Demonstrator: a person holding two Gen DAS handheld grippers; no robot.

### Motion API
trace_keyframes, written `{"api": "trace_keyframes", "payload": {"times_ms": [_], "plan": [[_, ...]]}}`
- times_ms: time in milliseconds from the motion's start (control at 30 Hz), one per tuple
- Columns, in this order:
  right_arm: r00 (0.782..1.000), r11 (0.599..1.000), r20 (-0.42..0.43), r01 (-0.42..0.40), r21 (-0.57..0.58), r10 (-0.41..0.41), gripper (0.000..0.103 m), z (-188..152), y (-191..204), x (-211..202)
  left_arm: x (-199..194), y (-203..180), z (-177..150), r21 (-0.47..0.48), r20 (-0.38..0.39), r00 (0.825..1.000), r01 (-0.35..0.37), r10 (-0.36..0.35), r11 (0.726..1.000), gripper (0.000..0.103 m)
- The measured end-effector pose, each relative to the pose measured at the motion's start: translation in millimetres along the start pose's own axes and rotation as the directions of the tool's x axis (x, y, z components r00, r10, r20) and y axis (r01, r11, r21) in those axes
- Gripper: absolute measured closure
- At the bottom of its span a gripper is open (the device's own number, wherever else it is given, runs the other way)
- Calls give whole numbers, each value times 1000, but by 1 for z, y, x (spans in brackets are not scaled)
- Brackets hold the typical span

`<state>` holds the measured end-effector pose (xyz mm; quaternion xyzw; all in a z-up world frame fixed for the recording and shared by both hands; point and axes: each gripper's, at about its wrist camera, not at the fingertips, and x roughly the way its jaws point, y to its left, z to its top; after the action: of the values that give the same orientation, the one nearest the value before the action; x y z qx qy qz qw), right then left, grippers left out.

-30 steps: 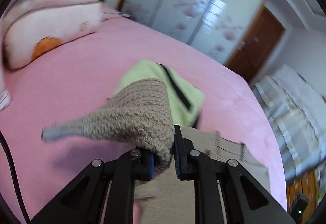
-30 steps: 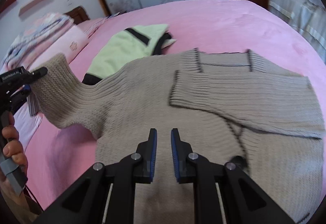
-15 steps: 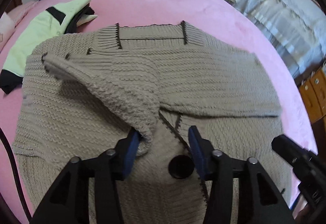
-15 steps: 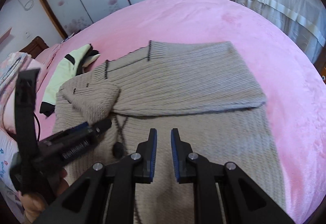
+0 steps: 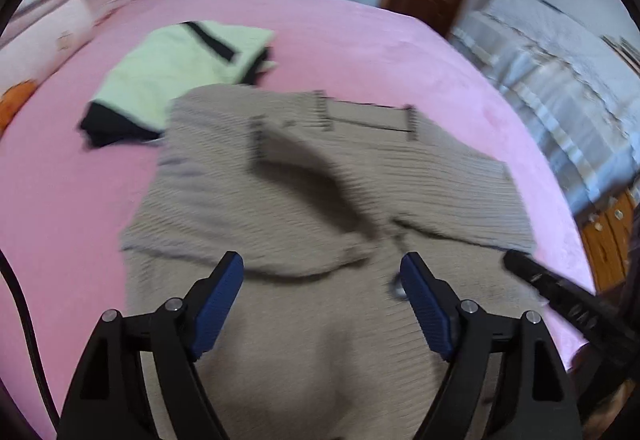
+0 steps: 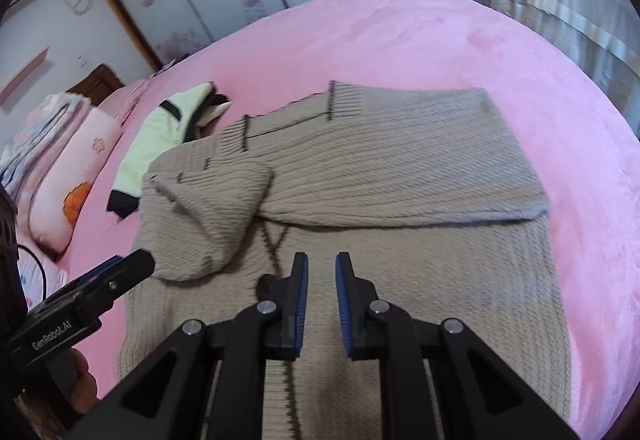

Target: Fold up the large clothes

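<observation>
Black left hand-held gripper (image 6: 120,272) apparently reads "GenRobot.AI"

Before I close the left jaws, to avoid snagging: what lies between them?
Only the beige sweater, lying below the open left gripper; left wrist view.

Bare pink bedspread (image 6: 460,36) rings the sweater (image 6: 400,168); a folded green garment (image 6: 160,132) crowds its far-left corner.
</observation>
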<state>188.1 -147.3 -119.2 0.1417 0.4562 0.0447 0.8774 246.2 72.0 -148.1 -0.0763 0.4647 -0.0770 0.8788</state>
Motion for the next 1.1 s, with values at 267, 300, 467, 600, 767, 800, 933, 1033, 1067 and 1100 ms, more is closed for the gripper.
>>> {"api": "trace_keyframes", "payload": {"times_ms": [267,300,467,600,767,800,933,1033,1067,1100], "plan": [[999,969,5,-48,-242,51,42,31,93,27,18,88,-32,-159,-100,989,-123,108,980,23],[999,957,14,-39,-287,45,42,34,107,34,18,92,-34,-164,-99,989,-122,107,979,23],[999,900,-21,23,-436,-36,42,48,154,86,31,102,-41,-172,-117,990,-101,82,980,23],[979,855,-94,110,-507,-181,44,50,165,137,45,94,-41,-182,-127,991,-72,49,981,23],[976,873,-90,134,-469,-198,89,68,158,132,53,90,-45,-166,-134,989,-78,55,983,23],[987,881,-33,123,-456,-155,89,80,159,114,54,90,-46,-167,-133,989,-80,58,983,23],[990,940,128,-8,-342,55,89,116,141,50,57,89,-47,-176,-127,990,-83,61,981,23],[982,969,185,13,-248,34,88,125,101,40,57,86,-49,-171,-126,990,-92,70,981,23],[986,974,167,43,-221,-5,87,122,86,47,57,85,-50,-166,-126,989,-95,74,982,23],[989,977,134,83,-195,-57,86,116,68,58,56,85,-50,-164,-126,989,-95,75,982,23]]}}
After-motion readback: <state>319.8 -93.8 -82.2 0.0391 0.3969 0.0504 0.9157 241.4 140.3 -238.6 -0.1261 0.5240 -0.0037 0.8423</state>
